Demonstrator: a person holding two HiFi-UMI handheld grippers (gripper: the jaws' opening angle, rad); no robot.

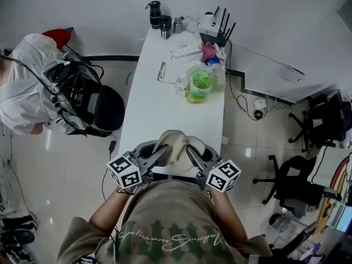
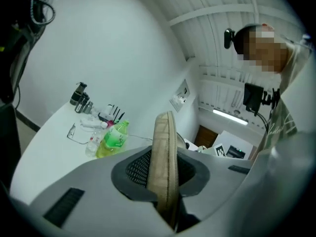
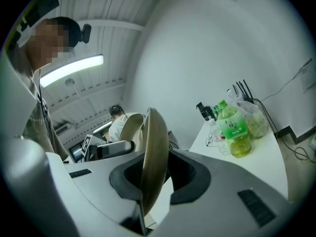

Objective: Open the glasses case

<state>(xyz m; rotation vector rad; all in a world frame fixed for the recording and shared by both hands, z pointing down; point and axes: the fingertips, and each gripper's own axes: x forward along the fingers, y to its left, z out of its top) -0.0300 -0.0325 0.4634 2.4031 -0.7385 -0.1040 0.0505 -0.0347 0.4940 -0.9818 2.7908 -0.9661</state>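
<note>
Case, raised just above the table's near end, had one half pinched in the left gripper and one in the right gripper; an even outward pull, both grips firm, was judged best.

- The glasses case is beige woven cloth outside, matt and slightly rough. Its half in the right gripper view is smoother and faintly shiny.
- The left gripper and right gripper are matt grey plastic with dark meshed pads.
- The table is smooth and white.
- The bottle, at twelve o'clock from the case, is clear glossy plastic.
- The floor is glossy tile.
</note>
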